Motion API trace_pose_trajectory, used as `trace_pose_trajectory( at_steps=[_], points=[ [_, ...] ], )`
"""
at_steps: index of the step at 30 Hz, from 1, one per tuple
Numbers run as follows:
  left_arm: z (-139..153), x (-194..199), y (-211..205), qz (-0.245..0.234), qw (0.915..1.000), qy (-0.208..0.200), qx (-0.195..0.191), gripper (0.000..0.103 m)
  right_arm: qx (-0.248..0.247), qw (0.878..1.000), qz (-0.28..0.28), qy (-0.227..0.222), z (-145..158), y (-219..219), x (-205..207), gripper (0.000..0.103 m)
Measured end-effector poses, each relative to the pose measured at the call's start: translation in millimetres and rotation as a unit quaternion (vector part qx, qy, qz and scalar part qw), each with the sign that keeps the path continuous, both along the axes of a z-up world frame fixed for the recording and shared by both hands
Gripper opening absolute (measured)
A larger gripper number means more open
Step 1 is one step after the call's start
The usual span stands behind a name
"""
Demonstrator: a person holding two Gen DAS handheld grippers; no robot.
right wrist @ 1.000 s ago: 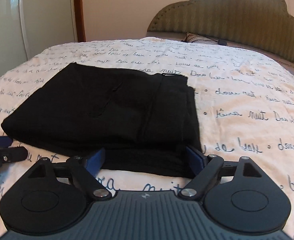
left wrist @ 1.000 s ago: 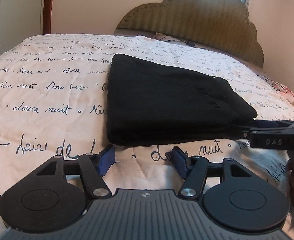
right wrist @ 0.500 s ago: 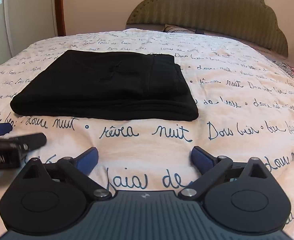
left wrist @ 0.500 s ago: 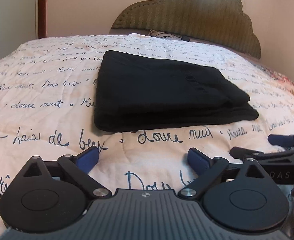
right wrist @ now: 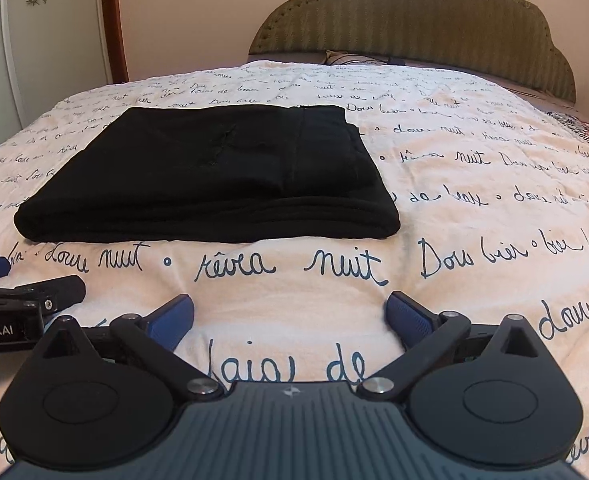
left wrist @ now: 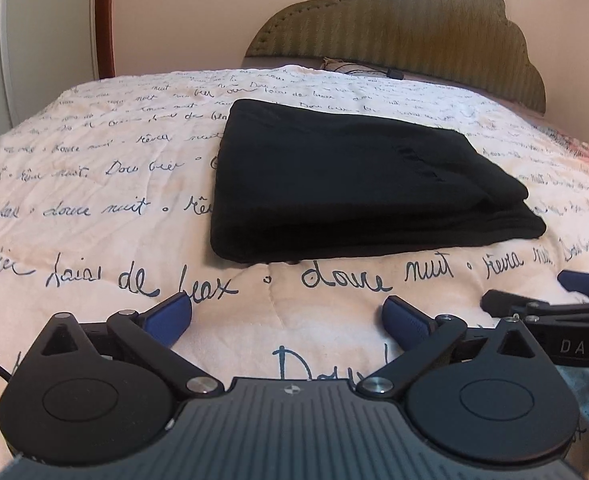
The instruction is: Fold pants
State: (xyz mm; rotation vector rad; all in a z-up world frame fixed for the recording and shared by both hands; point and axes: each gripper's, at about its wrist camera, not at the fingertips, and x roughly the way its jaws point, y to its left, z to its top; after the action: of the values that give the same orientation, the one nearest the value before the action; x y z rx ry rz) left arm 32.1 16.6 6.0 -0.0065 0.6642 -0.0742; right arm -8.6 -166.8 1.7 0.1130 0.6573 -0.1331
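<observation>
A: Fingers first: what do your grippers show?

B: Your left gripper (left wrist: 286, 316) has just been opening and stands wide, nothing between its blue pads (left wrist: 404, 322). Your right gripper (right wrist: 290, 316) likewise, spread and empty.

A: And the garment?

B: The black pants (right wrist: 210, 176) lie folded flat on the script-printed bedspread (right wrist: 474, 216), ahead of both grippers and apart from them, before the headboard (left wrist: 394, 20).

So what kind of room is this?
Most likely a bedroom. There's a bed with a padded headboard, a quilt covered in handwriting, and folded black pants lying on it.
</observation>
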Motion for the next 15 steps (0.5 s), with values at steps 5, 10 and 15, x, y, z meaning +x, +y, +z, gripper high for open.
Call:
trace_pose_trajectory(
  at_steps=[5,10,15],
  points=[
    [-1.0,0.1,-5.9,0.001,0.9998,0.000,0.019,0.103,0.000,1.000,0.001,-0.001,-0.5,-0.6,0.9,0.103],
    [-1.4,0.2,-2.7,0.001,1.0000,-0.002,0.008,0.103,0.002,1.000,0.002,-0.002,-0.7,-1.9,0.9,0.103],
    [-1.4,0.4,-3.7,0.001,0.9999,-0.001,0.011,0.103,0.006,1.000,0.003,-0.002,-0.8,-3.1,1.2,0.103]
  ],
)
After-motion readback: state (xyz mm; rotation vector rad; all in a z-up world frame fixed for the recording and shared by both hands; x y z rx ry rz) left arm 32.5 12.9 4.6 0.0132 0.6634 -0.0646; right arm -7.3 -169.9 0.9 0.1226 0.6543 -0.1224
